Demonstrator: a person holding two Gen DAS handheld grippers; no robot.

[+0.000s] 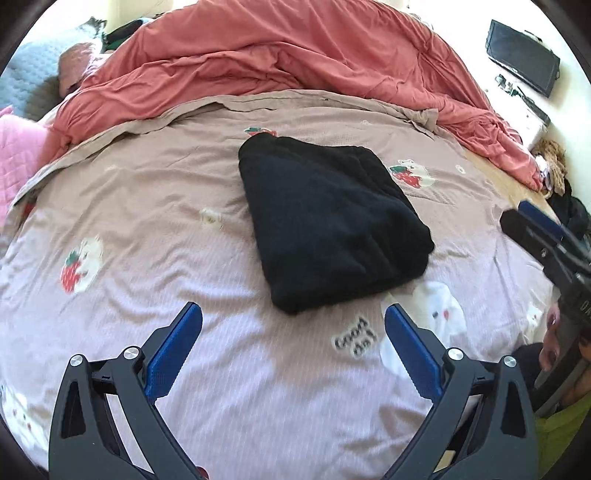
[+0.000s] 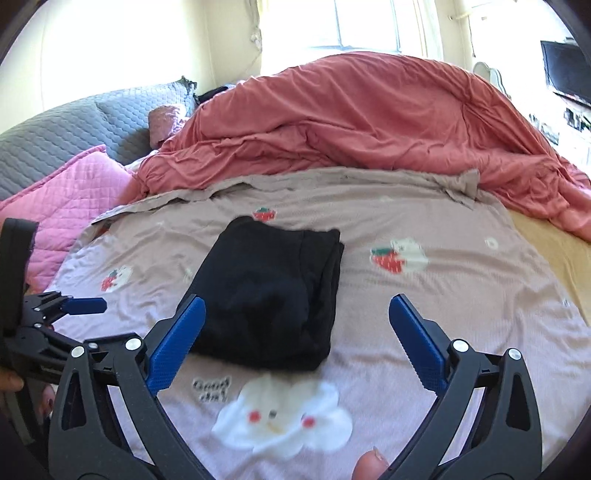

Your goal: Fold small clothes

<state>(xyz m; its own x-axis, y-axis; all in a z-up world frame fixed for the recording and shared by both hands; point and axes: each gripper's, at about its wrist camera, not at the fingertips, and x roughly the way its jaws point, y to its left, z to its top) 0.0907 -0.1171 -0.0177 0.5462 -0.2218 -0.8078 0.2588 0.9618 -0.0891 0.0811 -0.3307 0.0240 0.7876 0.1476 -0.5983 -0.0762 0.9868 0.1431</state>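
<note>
- My left gripper [image 1: 293, 321] is nearest in its own view, blue pads spread wide, nothing between them, only bare sheet [image 1: 229, 387] beneath.
- My right gripper [image 2: 297, 315] stands just as wide and holds nothing; in its view the left pad overlaps the near left corner of the garment [image 2: 269, 295], though I cannot tell whether it touches.
- A fingertip [image 2: 371, 465] of mine shows at the bottom edge of the right view.
- Each gripper appears at the side of the other's view, apart from the cloth.
- The sheet is mauve with printed strawberries, a white cloud face [image 2: 284, 417] and small dark lettering, lightly wrinkled, with open room all round the garment.
- The garment, black and folded into a rough square, lies flat near the middle of the sheet, its near edge just beyond my pads. Its right side shows stacked layers; its far left corner reaches a strawberry print.
- Beyond it the sheet's far edge is rumpled and turned back.
- A coral duvet [image 1: 295, 62] is heaped behind that edge, running across the bed.
- Far left lie a pink quilted pillow [image 2: 70, 199] and a grey quilted one [image 2: 66, 133].
- Far right, a bare yellow strip of mattress [image 2: 554, 251], then a dark screen [image 1: 522, 57] by the wall.
- A bright window [image 2: 354, 26] sits behind the duvet.
</note>
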